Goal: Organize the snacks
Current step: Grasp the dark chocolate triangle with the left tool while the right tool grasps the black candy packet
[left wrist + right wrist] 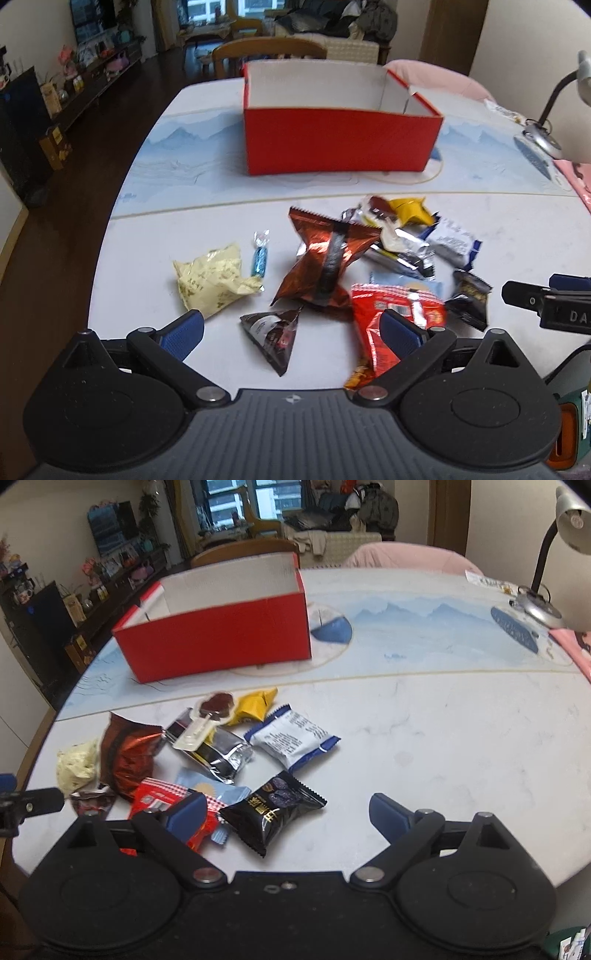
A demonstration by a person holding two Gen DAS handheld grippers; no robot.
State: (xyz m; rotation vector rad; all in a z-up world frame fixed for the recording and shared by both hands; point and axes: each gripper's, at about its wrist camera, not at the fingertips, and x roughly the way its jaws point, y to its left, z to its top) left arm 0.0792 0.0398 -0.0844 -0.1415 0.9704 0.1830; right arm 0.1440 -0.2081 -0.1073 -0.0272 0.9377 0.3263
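Right, both tools spread wide and holding nothing. My left gripper (pixel 291 332) hovers over the small dark triangular packet (pixel 271 334), which sits between its fingers; my right gripper (pixel 288 812) frames the black packet (pixel 273 808). The red box (pixel 341 138) waits straight ahead, beyond the pile, looking empty. I'd drop low, centre one packet, and pinch its middle so the neighbouring red bag (pixel 391 317) isn't dragged along.
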